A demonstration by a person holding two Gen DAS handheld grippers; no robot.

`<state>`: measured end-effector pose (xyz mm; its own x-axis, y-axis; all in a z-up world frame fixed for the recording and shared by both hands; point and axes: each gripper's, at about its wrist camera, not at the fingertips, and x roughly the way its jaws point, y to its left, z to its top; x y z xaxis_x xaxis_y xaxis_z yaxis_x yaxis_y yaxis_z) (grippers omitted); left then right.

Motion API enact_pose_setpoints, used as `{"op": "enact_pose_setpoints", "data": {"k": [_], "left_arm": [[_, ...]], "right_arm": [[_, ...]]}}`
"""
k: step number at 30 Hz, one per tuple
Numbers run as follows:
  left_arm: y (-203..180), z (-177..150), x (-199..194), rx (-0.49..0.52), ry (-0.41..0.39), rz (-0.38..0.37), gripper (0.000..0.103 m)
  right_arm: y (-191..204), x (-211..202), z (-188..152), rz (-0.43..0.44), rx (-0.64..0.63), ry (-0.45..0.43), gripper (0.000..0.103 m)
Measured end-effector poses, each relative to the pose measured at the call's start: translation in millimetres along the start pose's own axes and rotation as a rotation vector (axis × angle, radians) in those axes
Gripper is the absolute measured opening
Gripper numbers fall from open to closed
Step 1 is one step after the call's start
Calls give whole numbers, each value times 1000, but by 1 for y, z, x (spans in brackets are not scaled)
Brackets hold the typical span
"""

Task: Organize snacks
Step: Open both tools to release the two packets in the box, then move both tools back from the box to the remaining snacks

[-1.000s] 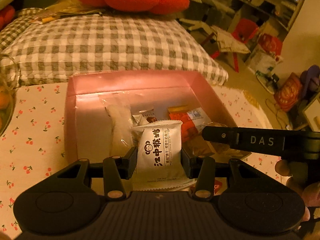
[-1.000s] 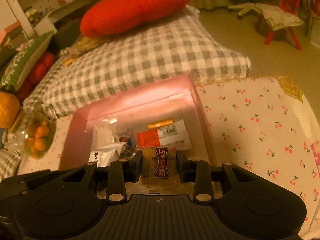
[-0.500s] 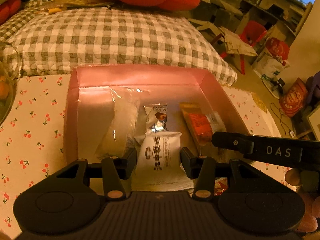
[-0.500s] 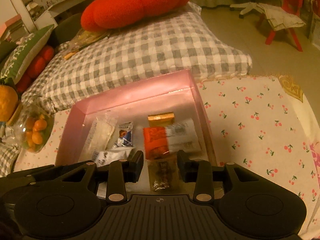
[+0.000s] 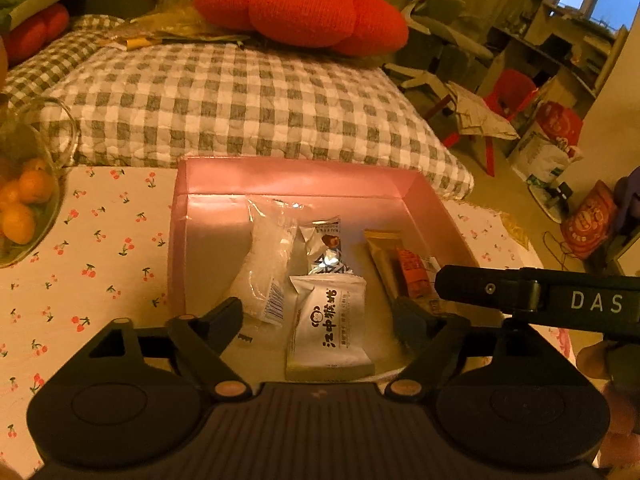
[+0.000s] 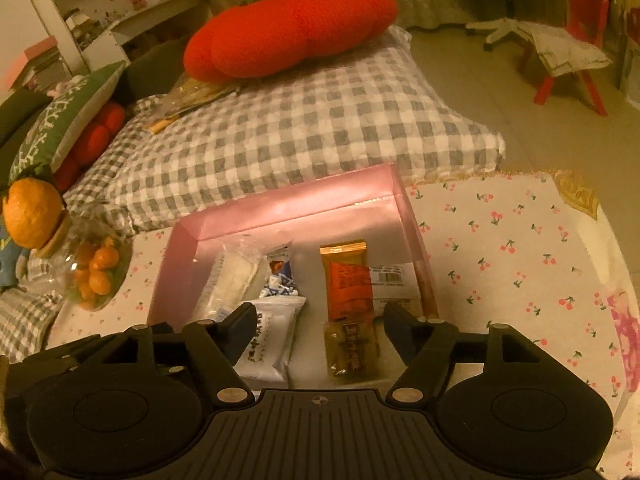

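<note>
Now both tongs, left [image 5: 318,320] and right [image 6: 318,326], are gaping over the pink box [image 5: 304,178], packets lying released inside; fetching more snacks likely comes next.

Left wrist view: looks forward and down over own open jaws, close above near edge of pink box [image 5: 304,178], from box's left-front. Right wrist view: same style, close, from right-front, box [image 6: 296,196] slightly further left in frame. Shared: box interior, checked cushion [image 5: 240,100] [image 6: 304,120], red pillow [image 5: 300,4] [image 6: 292,28], cherry-print worktop [image 5: 100,240] [image 6: 512,248].
</note>
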<state>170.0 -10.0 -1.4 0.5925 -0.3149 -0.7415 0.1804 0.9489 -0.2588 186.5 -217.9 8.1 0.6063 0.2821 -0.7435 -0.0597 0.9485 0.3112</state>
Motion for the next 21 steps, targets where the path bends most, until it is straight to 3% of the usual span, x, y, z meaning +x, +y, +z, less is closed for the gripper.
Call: {"op": "enact_pose_setpoints", "data": {"k": [12, 21], "left_arm": [[-5, -15, -27, 10, -3, 17, 102], [0, -32, -47, 30, 10, 35, 102]], "right_arm": [[2, -35, -6, -14, 1, -20, 87], [10, -58, -30, -24, -64, -19, 91]]}}
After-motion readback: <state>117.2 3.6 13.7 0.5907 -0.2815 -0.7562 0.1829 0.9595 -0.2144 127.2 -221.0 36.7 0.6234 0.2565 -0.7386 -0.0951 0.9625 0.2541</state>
